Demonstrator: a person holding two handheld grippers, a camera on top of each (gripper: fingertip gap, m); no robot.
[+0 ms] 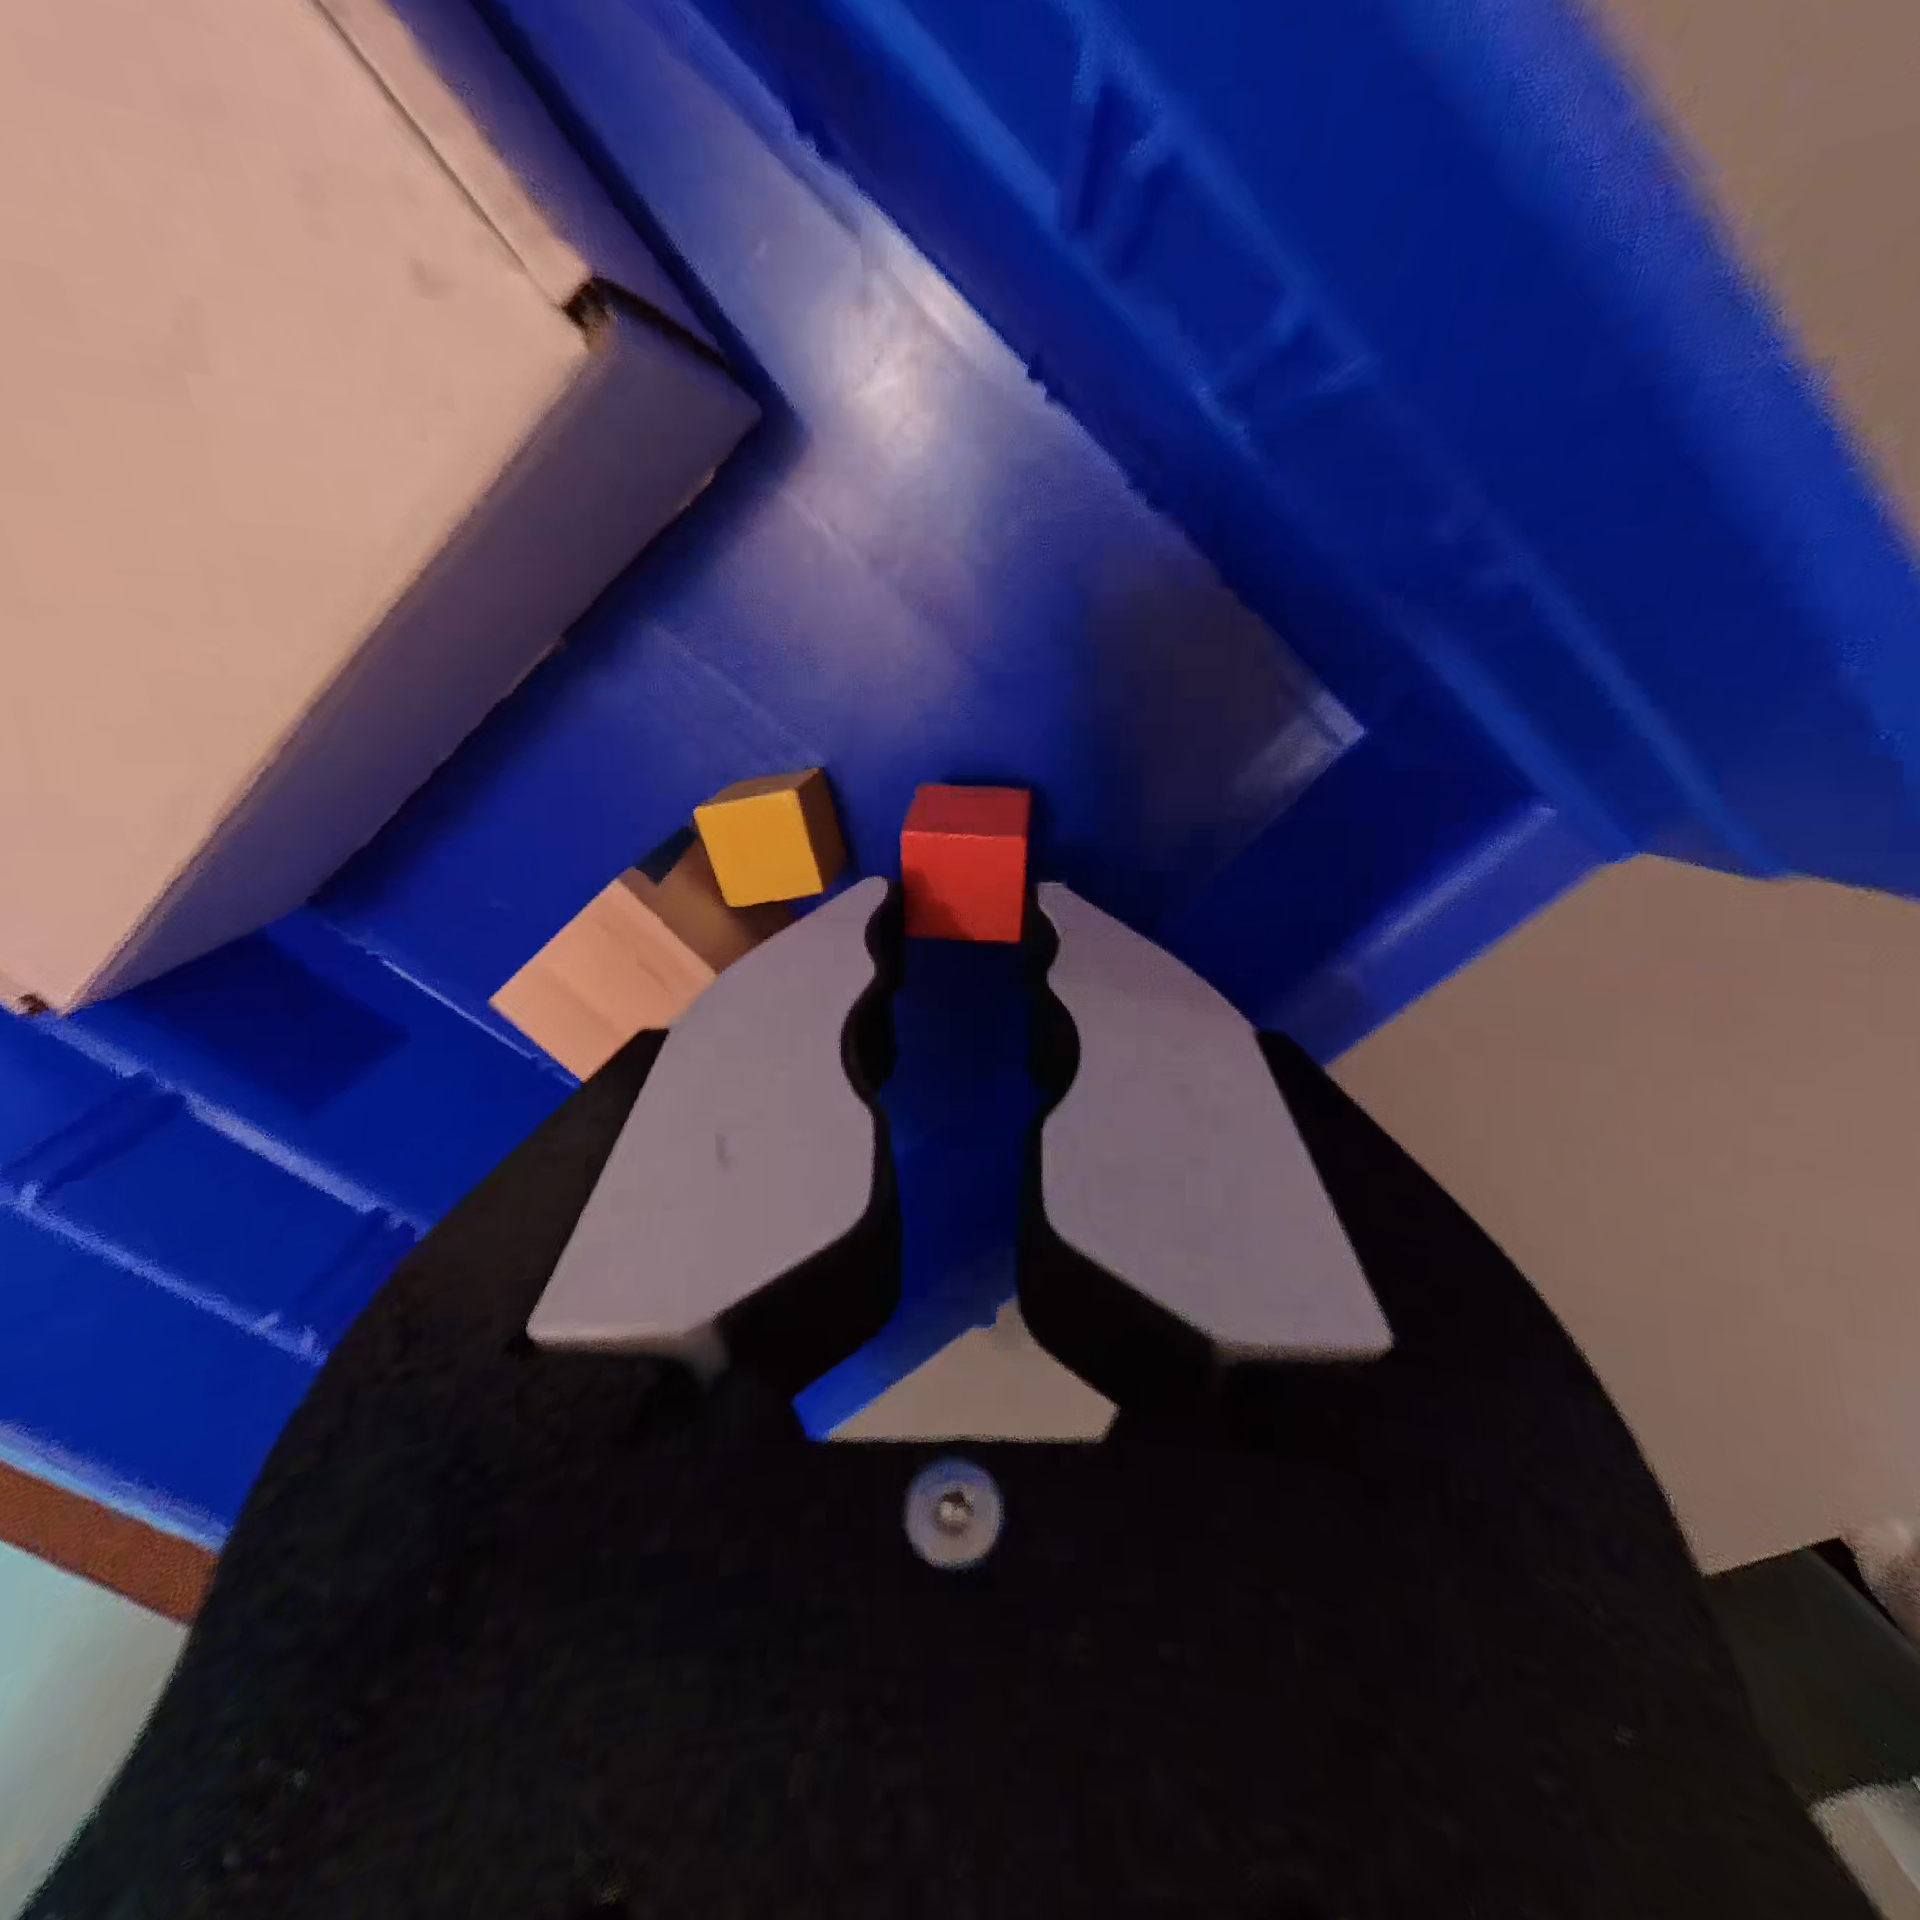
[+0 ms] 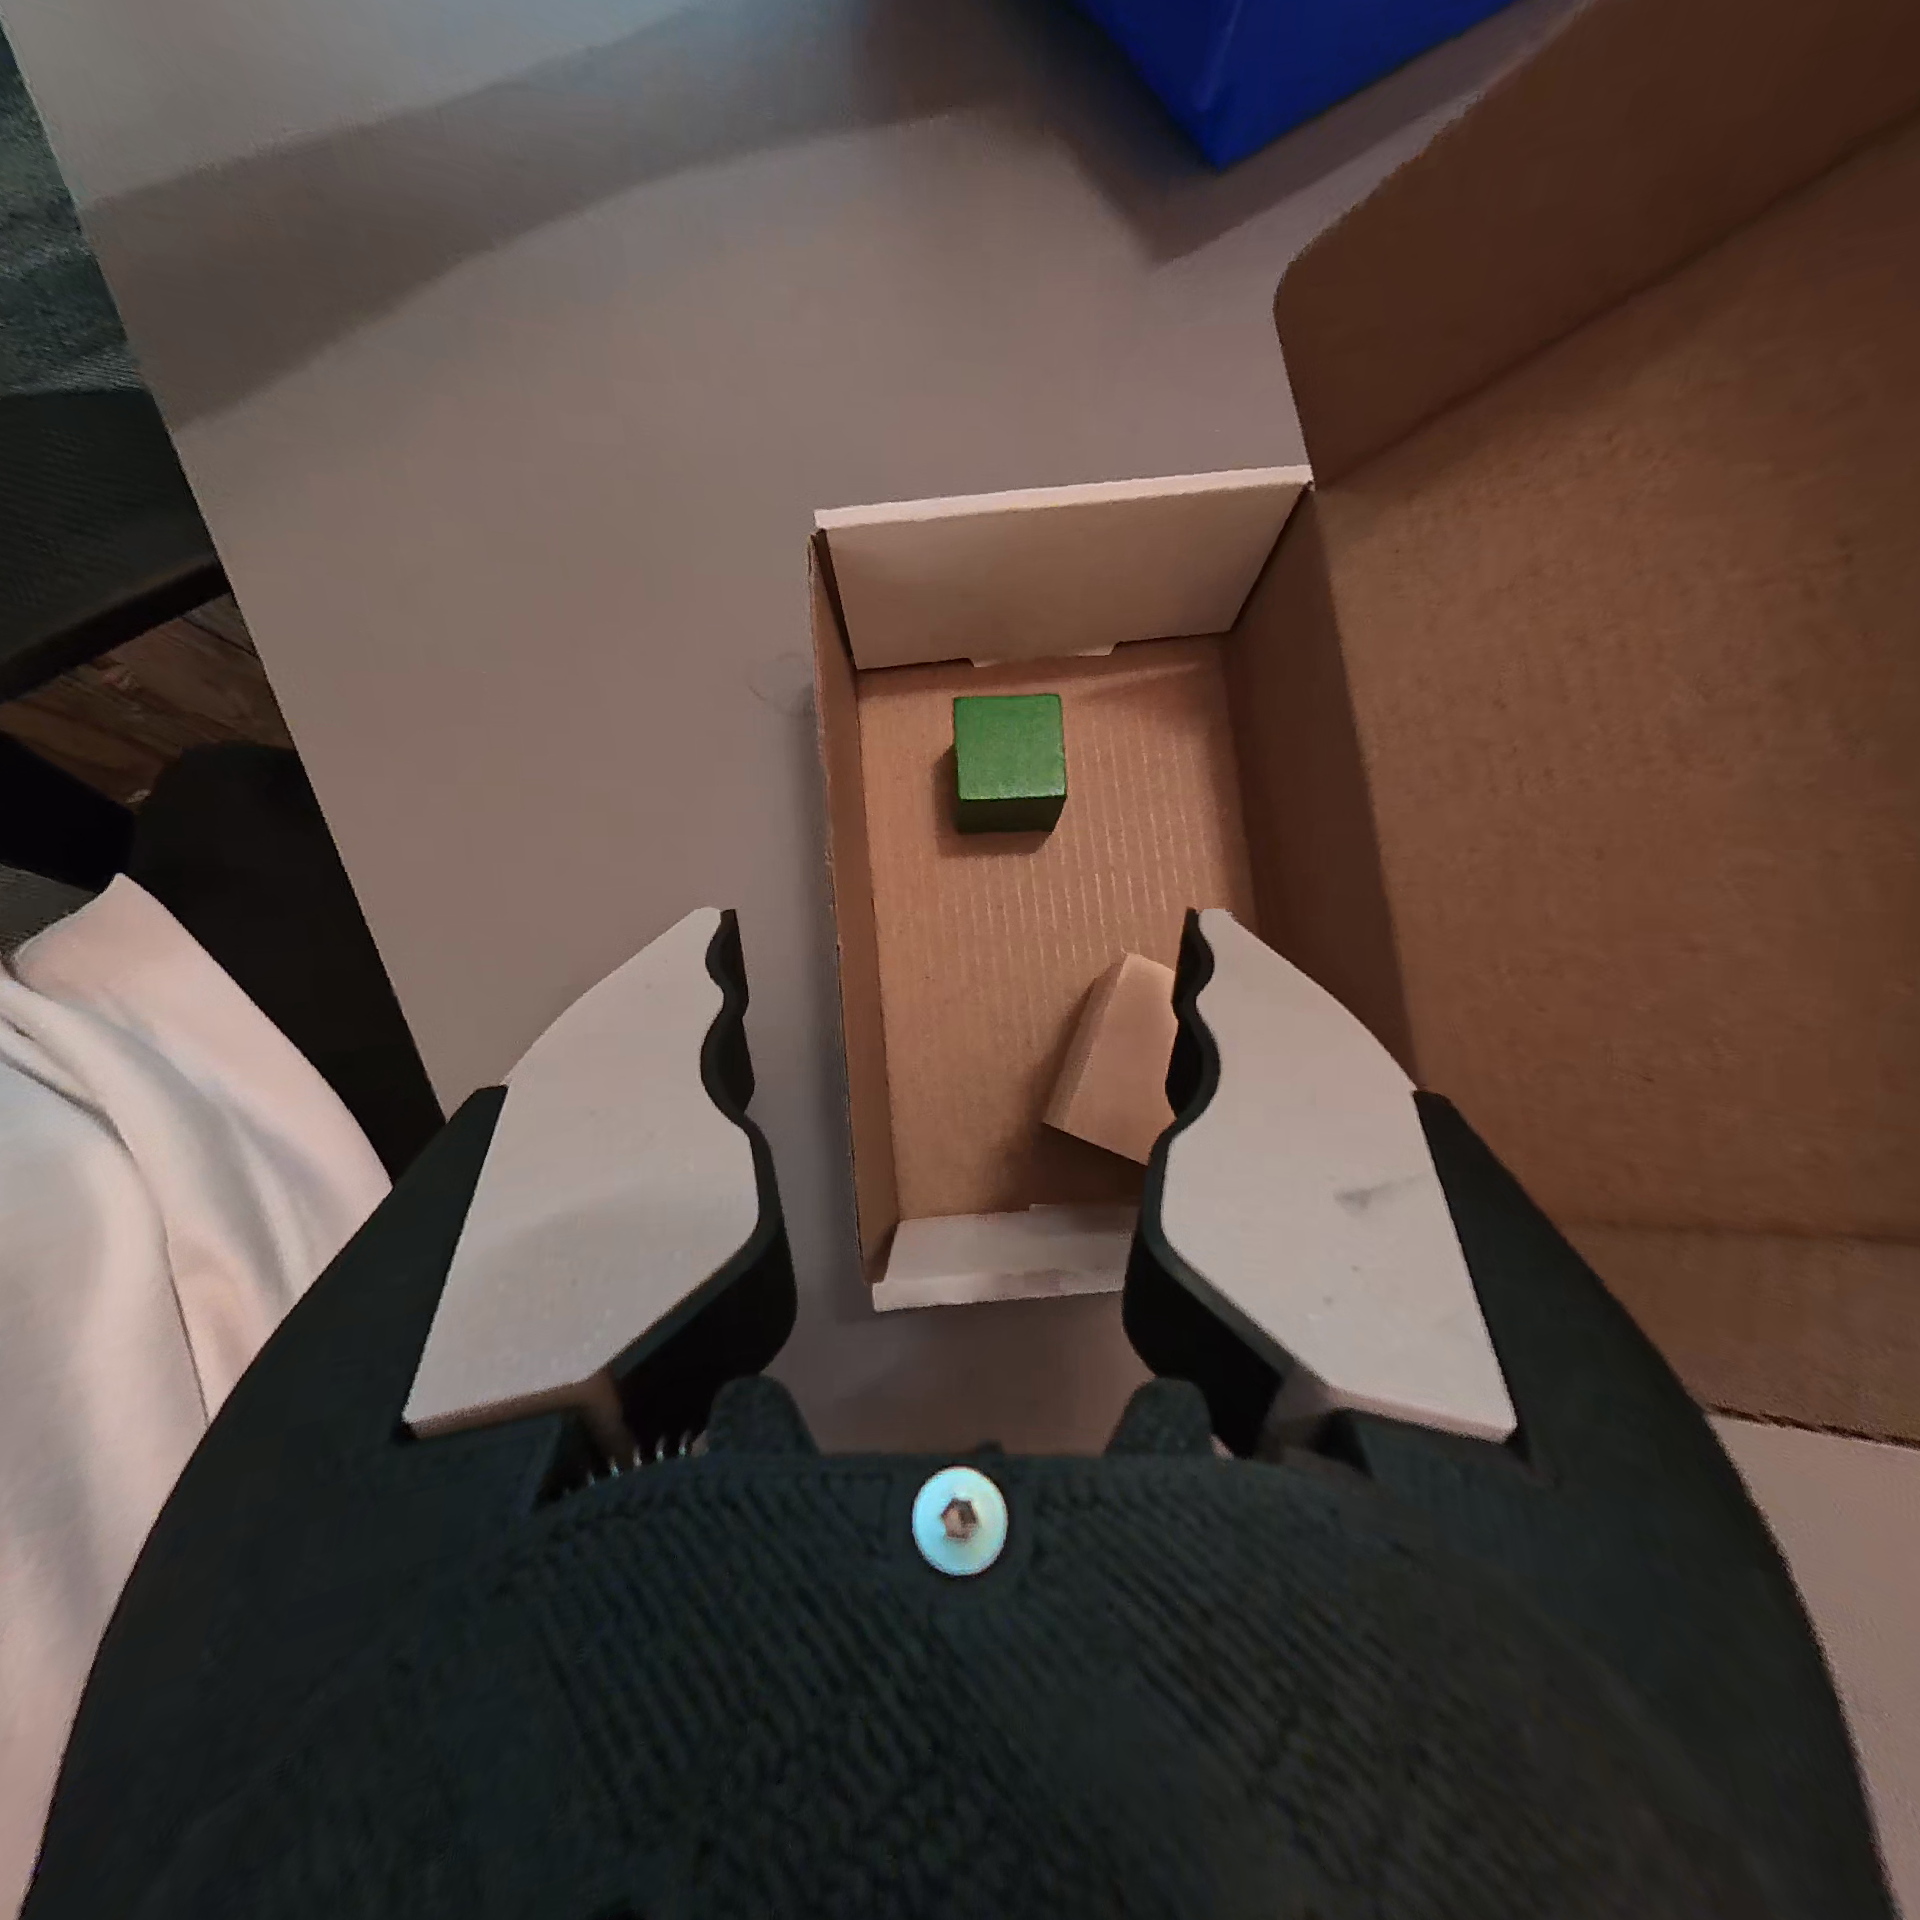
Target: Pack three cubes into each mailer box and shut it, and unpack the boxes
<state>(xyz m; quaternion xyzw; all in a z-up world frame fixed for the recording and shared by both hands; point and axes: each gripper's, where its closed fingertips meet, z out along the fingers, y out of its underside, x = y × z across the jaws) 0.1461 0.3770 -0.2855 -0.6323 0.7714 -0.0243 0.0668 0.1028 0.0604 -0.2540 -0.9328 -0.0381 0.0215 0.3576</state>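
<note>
In the left wrist view my left gripper [image 1: 964, 896] is shut on a red cube [image 1: 964, 864], pinched at its fingertips over a blue plastic bin [image 1: 935, 540]. A yellow cube [image 1: 769, 836] and a plain wooden cube [image 1: 613, 971] lie in the bin just left of it. In the right wrist view my right gripper [image 2: 966, 925] is open and empty above an open cardboard mailer box [image 2: 847, 831]. A green cube [image 2: 1008, 761] sits at the box's far end. A plain wooden cube [image 2: 1112, 1060] lies near the right finger, partly hidden by it.
A closed white mailer box [image 1: 270, 436] lies in the bin at the upper left. The open box's lid [image 2: 1600, 727] stands up on the right. A corner of the blue bin [image 2: 1299, 62] shows at the top. A person's light sleeve [image 2: 135, 1195] is at the left table edge. Some 35 cm of space lies between my two pairs of fingers.
</note>
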